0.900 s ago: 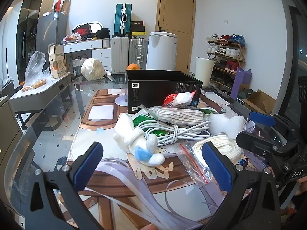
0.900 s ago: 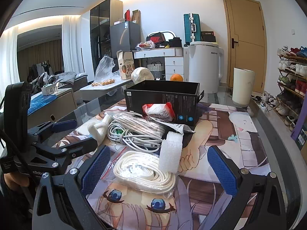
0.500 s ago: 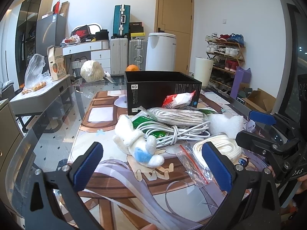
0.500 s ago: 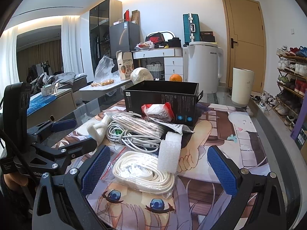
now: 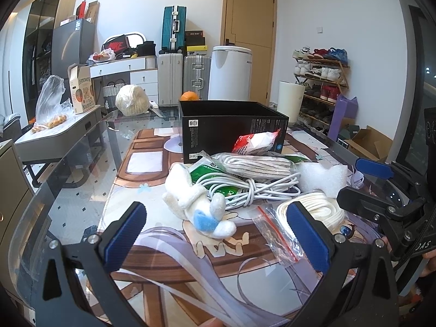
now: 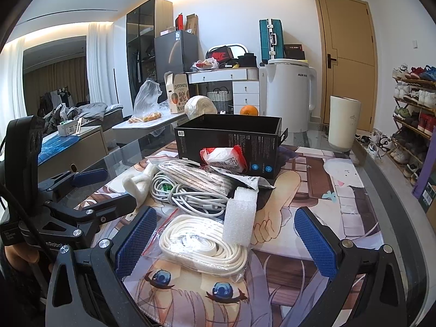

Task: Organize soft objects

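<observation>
Plush toy: lies on the tabletop at the near left edge of the pile, straight ahead of the left gripper and between the lines of its two fingers; long axis runs from far left to near right.
Bagged rope coil: just ahead of the right gripper, nearer its left finger; the foam block leans over its far edge.
Black box: open-topped, behind the pile, the likely place for these things.
Nearer hand: left for the toy, right for the coil.
Left gripper pose: low over the tabletop, level, pointed at the toy; jaws wide apart, holding nothing.
Right gripper pose: alongside, pointed at the coil; jaws wide apart, holding nothing.
Next move, by my reading: push forward, then close across the toy's narrow middle.
</observation>
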Motion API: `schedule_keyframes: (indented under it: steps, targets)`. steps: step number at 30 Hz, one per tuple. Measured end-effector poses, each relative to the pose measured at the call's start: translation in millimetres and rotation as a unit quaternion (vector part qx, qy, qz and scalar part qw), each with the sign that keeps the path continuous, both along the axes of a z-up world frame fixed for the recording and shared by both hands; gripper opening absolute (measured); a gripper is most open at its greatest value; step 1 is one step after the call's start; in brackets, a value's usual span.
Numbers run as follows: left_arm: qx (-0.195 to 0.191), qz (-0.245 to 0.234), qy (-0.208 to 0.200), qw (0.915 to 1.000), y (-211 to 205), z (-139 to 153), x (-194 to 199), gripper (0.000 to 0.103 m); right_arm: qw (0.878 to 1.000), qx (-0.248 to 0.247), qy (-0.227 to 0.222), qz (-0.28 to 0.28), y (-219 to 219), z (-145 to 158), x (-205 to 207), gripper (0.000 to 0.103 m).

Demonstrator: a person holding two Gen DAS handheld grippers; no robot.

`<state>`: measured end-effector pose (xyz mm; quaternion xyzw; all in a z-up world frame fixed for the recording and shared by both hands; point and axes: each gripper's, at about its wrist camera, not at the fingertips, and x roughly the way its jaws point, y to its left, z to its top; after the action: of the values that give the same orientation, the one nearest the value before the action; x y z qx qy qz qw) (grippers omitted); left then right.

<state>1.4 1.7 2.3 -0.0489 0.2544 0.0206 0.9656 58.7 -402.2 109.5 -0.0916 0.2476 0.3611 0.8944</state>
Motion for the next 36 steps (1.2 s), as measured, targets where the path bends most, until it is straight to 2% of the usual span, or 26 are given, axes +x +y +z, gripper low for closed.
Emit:
schedule_keyframes:
  steps: [36]
  targets:
    - [0.0,0.008,0.005,1.0,1.9,-4.1,1.4,0.103,1.0,0.001,0.002,-0.007,-5.8,-3.0,3.8,0.102]
